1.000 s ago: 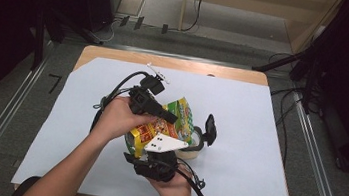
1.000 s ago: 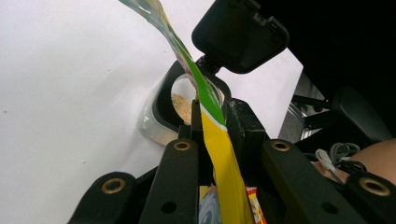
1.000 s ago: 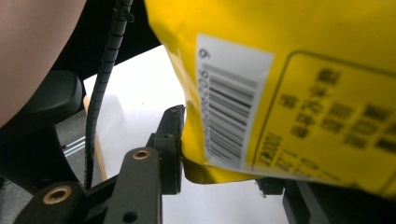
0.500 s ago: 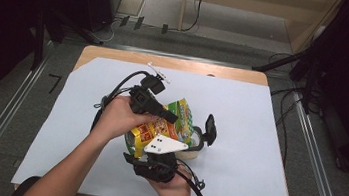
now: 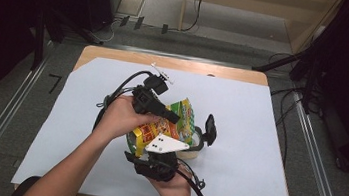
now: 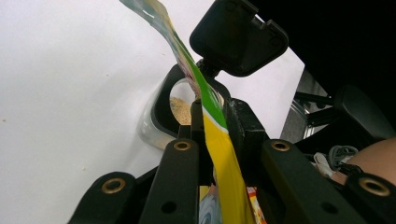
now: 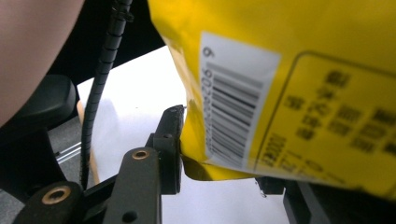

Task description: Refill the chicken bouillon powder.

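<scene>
A yellow and green snack bag (image 5: 182, 110) hangs tilted above a clear container (image 5: 197, 145), whose black lid (image 5: 210, 128) stands open. My left gripper (image 5: 176, 120) is shut on the bag's upper edge. In the left gripper view the jaws (image 6: 212, 109) pinch the thin yellow-green edge of the bag (image 6: 219, 140), with the container (image 6: 180, 108) and its light crumbs just beyond. My right gripper (image 5: 158, 150) grips the bag's lower end from the near side. In the right gripper view its jaws stand either side of the barcoded bag (image 7: 280, 70), and the right jaw is mostly hidden.
A white sheet (image 5: 258, 138) covers the wooden table (image 5: 176, 64). Metal rails (image 5: 4, 117) run along both sides. Cables and dark equipment lie on the floor beyond the far edge. A cable (image 5: 112, 95) loops from the left gripper.
</scene>
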`<state>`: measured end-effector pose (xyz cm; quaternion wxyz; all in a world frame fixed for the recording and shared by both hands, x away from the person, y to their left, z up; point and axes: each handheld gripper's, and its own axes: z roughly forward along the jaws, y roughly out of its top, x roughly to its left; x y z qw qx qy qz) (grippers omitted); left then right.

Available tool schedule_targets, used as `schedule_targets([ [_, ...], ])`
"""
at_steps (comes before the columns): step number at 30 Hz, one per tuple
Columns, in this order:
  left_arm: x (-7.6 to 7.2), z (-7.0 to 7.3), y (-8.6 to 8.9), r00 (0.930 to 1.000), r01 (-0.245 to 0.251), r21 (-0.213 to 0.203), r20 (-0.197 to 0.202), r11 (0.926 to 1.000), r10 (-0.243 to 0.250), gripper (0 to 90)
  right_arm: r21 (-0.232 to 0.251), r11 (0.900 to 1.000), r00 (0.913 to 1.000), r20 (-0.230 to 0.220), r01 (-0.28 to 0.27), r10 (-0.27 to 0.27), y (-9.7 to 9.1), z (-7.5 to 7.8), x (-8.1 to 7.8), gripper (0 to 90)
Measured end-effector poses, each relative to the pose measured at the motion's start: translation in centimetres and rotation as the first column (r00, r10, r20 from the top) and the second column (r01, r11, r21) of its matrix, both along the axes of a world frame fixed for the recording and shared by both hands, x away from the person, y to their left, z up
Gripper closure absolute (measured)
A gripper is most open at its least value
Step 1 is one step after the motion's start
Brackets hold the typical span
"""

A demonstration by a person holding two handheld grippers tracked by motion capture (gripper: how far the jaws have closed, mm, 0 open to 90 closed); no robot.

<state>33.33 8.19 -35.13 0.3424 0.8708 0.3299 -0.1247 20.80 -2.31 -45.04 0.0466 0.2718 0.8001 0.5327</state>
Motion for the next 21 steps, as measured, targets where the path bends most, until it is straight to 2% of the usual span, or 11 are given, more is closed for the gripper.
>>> schedule_targets([
  [2, -0.07, 0.21, -0.13, 1.0000, -0.003, 0.008, 0.005, 1.0000, 0.002, 82.0, 0.002, 1.0000, 1.0000, 0.001, 0.004, -0.004, -0.02, 0.04, 0.07, 61.9],
  [6, -0.18, 0.99, -0.13, 0.9997, 0.003, 0.027, 0.023, 0.9996, -0.004, 80.2, 0.041, 0.9991, 0.9998, -0.018, -0.006, 0.006, -0.01, 0.48, 0.06, 61.9],
  [10, 0.07, 0.69, -0.31, 0.9998, -0.007, 0.030, 0.021, 0.9995, 0.006, 80.8, 0.040, 0.9992, 0.9993, -0.035, -0.011, 0.013, 0.07, 0.45, 0.47, 61.8],
  [12, 0.21, 0.59, -0.26, 0.9999, -0.009, 0.021, 0.011, 0.9997, 0.008, 80.9, 0.033, 0.9995, 0.9996, -0.029, -0.004, 0.005, 0.05, 0.33, 0.49, 61.7],
  [17, -0.01, 0.72, -0.30, 0.9998, -0.011, 0.016, 0.017, 0.9998, 0.011, 80.9, 0.009, 0.9999, 0.9997, -0.020, -0.012, 0.012, 0.10, 0.21, 0.73, 61.8],
  [21, -0.12, 0.91, -0.37, 0.9998, -0.016, 0.017, 0.012, 0.9997, 0.016, 80.4, 0.018, 0.9998, 0.9994, -0.031, -0.013, 0.013, 0.12, 0.38, 0.69, 62.2],
])
